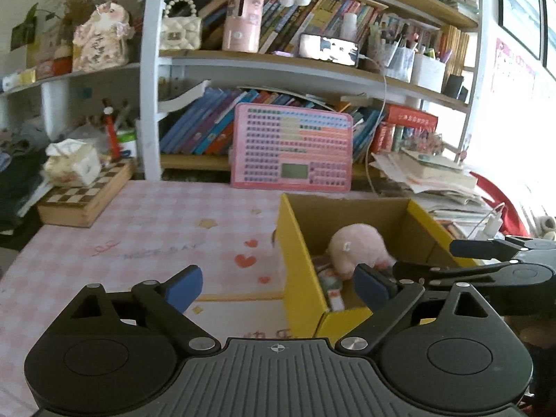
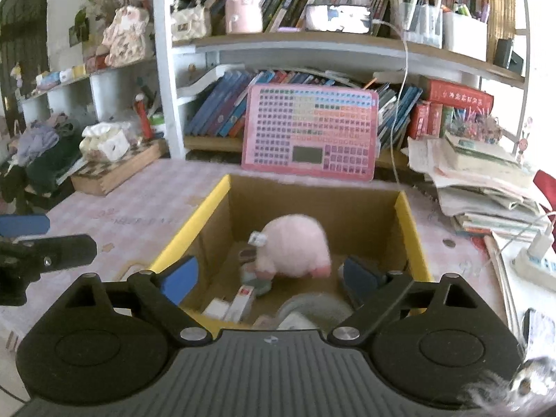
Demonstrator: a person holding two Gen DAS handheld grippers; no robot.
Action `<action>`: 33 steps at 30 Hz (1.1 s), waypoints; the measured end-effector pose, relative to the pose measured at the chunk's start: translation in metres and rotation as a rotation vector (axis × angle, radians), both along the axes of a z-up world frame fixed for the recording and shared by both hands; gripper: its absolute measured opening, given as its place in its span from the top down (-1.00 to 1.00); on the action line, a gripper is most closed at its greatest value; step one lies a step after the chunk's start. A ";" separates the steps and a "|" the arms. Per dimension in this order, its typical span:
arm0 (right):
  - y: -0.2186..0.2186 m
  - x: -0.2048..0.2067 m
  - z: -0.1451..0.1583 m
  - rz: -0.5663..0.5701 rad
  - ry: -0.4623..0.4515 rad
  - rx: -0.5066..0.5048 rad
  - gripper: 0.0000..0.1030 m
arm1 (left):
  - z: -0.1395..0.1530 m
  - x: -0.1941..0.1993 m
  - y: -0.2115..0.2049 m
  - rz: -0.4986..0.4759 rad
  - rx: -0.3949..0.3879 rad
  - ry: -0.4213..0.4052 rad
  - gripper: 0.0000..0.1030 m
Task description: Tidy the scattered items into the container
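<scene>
- While both tools hover over the pink checked tablecloth, the pink plush toy lies inside the yellow cardboard box, on its brown floor; it looks blurred in the right wrist view
- left gripper: jaws wide apart, nothing between the blue pads; its right finger hangs over the box's near corner, its left over the cloth
- right gripper: jaws spread wide, empty, above the box's near end
- small packets and a grey cloth lie in the box beside the toy
- a pink keyboard toy leans on the bookshelf behind
</scene>
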State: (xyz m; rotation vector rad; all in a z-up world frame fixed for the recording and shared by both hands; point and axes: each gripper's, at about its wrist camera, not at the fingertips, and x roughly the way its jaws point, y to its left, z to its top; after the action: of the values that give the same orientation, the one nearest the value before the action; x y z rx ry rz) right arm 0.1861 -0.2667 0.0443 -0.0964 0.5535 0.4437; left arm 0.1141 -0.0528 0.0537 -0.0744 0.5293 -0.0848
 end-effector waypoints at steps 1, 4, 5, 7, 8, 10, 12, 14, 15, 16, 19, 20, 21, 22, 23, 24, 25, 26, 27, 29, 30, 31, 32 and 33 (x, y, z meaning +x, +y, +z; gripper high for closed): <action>0.005 -0.004 -0.001 0.007 0.001 -0.010 -0.82 | 0.000 -0.004 0.001 0.003 0.008 -0.002 -0.88; 0.017 -0.020 -0.002 0.031 -0.008 -0.030 -0.90 | -0.001 -0.018 0.006 0.008 0.029 0.002 -0.91; 0.020 -0.026 -0.002 0.040 -0.008 -0.033 -0.91 | -0.002 -0.023 0.008 0.010 0.034 0.007 -0.93; 0.026 -0.037 -0.003 0.053 -0.005 -0.040 -0.91 | -0.005 -0.031 0.011 0.015 0.041 0.019 -0.93; 0.028 -0.042 -0.003 0.058 -0.002 -0.044 -0.91 | -0.006 -0.036 0.013 0.017 0.042 0.027 -0.94; 0.032 -0.054 -0.004 0.064 0.004 -0.051 -0.91 | -0.009 -0.047 0.017 0.021 0.041 0.041 -0.94; 0.035 -0.066 -0.006 0.067 0.015 -0.055 -0.91 | -0.013 -0.059 0.021 0.025 0.036 0.051 -0.94; 0.037 -0.079 -0.010 0.069 0.033 -0.064 -0.91 | -0.016 -0.070 0.026 0.037 0.028 0.068 -0.95; 0.038 -0.086 -0.012 0.071 0.043 -0.070 -0.91 | -0.018 -0.076 0.028 0.044 0.024 0.076 -0.95; 0.039 -0.092 -0.013 0.074 0.049 -0.075 -0.91 | -0.020 -0.082 0.030 0.049 0.022 0.084 -0.95; 0.041 -0.112 -0.019 0.086 0.069 -0.094 -0.91 | -0.027 -0.100 0.035 0.064 0.036 0.104 -0.96; 0.042 -0.119 -0.020 0.089 0.075 -0.099 -0.91 | -0.029 -0.106 0.036 0.066 0.041 0.111 -0.96; 0.043 -0.124 -0.021 0.091 0.078 -0.104 -0.91 | -0.031 -0.110 0.037 0.064 0.043 0.118 -0.96; 0.044 -0.130 -0.022 0.093 0.083 -0.108 -0.91 | -0.033 -0.114 0.037 0.062 0.044 0.128 -0.96; 0.044 -0.135 -0.023 0.092 0.087 -0.112 -0.91 | -0.034 -0.118 0.038 0.061 0.043 0.138 -0.96; 0.045 -0.140 -0.024 0.092 0.092 -0.114 -0.92 | -0.034 -0.122 0.039 0.060 0.041 0.144 -0.96; 0.045 -0.144 -0.025 0.092 0.097 -0.116 -0.92 | -0.035 -0.125 0.040 0.058 0.039 0.147 -0.96; 0.046 -0.148 -0.026 0.092 0.102 -0.117 -0.92 | -0.036 -0.129 0.041 0.058 0.037 0.149 -0.96; 0.046 -0.151 -0.027 0.092 0.107 -0.119 -0.92 | -0.036 -0.133 0.042 0.059 0.036 0.151 -0.96; 0.048 -0.157 -0.029 0.093 0.114 -0.120 -0.92 | -0.037 -0.137 0.045 0.063 0.035 0.160 -0.96; 0.049 -0.160 -0.029 0.092 0.116 -0.121 -0.92 | -0.037 -0.139 0.046 0.065 0.034 0.163 -0.96; 0.050 -0.162 -0.030 0.092 0.118 -0.120 -0.92 | -0.038 -0.141 0.047 0.066 0.034 0.168 -0.96; 0.051 -0.164 -0.030 0.092 0.119 -0.119 -0.92 | -0.038 -0.142 0.048 0.066 0.035 0.171 -0.96; 0.051 -0.165 -0.030 0.091 0.120 -0.119 -0.92 | -0.038 -0.144 0.049 0.067 0.035 0.174 -0.97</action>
State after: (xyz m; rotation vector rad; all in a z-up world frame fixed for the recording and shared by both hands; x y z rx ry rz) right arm 0.0209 -0.2155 0.0144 -0.2107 0.6959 0.5077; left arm -0.0296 -0.0040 0.0159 -0.0651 0.7011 -0.0038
